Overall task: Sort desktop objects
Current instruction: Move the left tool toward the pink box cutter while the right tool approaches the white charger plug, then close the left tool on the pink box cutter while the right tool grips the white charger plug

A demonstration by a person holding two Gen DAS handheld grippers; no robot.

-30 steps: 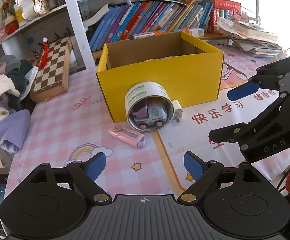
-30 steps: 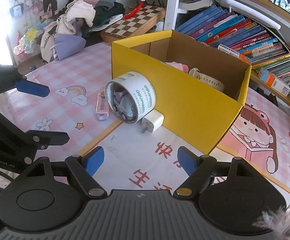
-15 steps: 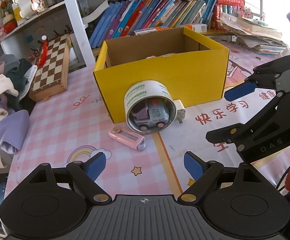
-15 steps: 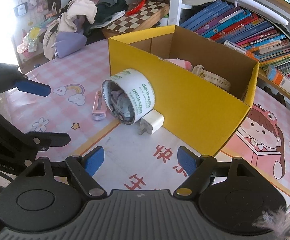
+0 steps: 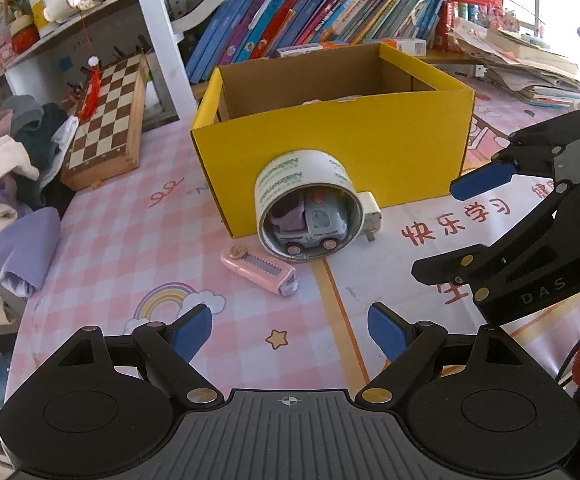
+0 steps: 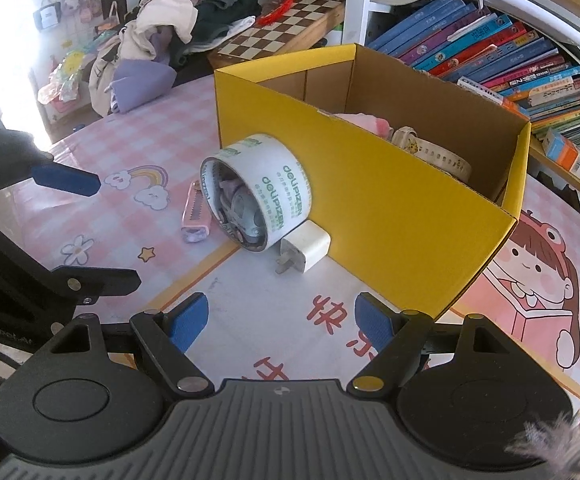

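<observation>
Both hand-held grippers, the left gripper point(image 5: 290, 330) and the right gripper point(image 6: 282, 320), are held wide open with nothing between the jaws.

A big white roll of packing tape point(image 5: 307, 204) stands on its edge against the yellow cardboard box point(image 5: 329, 148). Its round hole faces the left gripper. A small grey toy car point(image 5: 309, 226) is tucked inside, side-on.

If the roll is bumped, it could roll away, and the car could slip out.

A pink plastic box cutter point(image 5: 260, 272) lies flat just beside the roll, its long side slanted. A white plug charger point(image 6: 303, 250) is touched by the roll.
</observation>
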